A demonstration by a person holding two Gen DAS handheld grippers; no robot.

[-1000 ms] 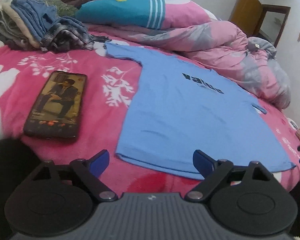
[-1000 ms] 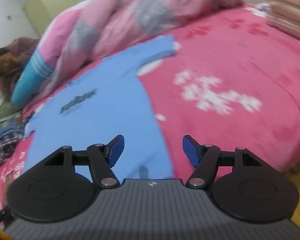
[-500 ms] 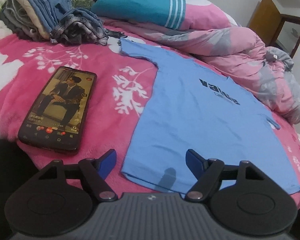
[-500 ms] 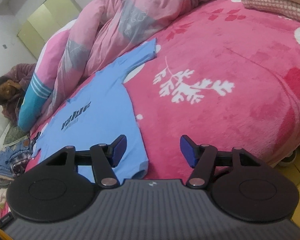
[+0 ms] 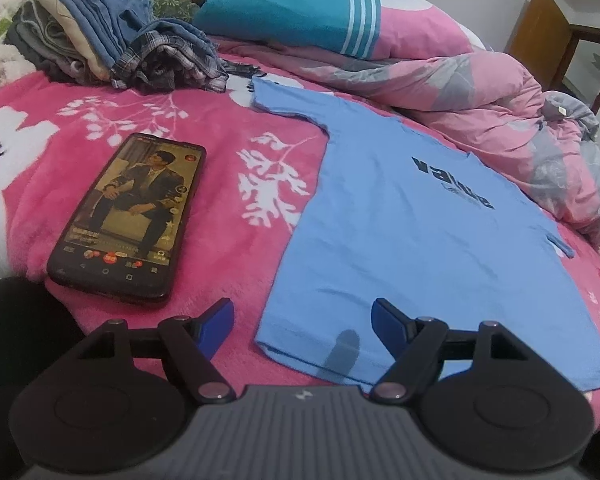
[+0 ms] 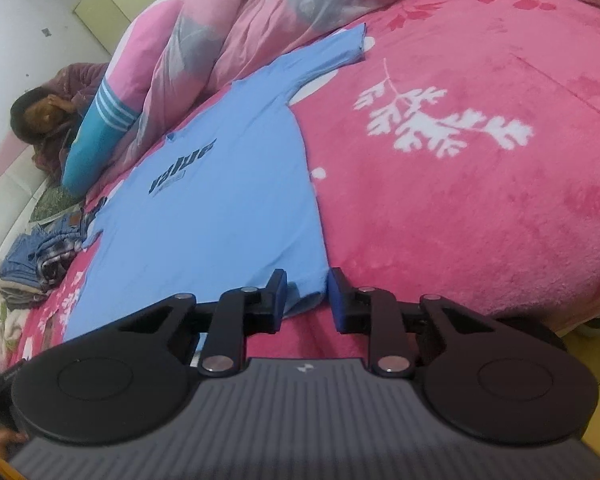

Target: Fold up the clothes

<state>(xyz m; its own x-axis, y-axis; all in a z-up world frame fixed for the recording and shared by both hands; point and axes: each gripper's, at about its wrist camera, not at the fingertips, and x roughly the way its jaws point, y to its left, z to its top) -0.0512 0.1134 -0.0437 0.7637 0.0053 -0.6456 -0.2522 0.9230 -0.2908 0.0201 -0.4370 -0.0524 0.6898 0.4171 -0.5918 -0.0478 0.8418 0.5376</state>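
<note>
— Where's the shirt?

— The blue T-shirt [image 5: 420,240] lies flat on the pink bed blanket [image 5: 240,120], its hem at the near edge, a phone [image 5: 128,212] to its left.

— And my claws?

— My left claw [image 5: 302,320] stands wide open over the hem's near left corner, gripping nothing. My right claw [image 6: 307,294] is closing, its jaws narrow, with the hem's right corner between them; I can't tell whether the pads press it yet.

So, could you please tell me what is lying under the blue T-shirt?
The blue T-shirt lies flat on the pink floral blanket, which shows all around it. Whatever sits directly beneath the shirt is covered, though no bulge suggests anything else there.
</note>
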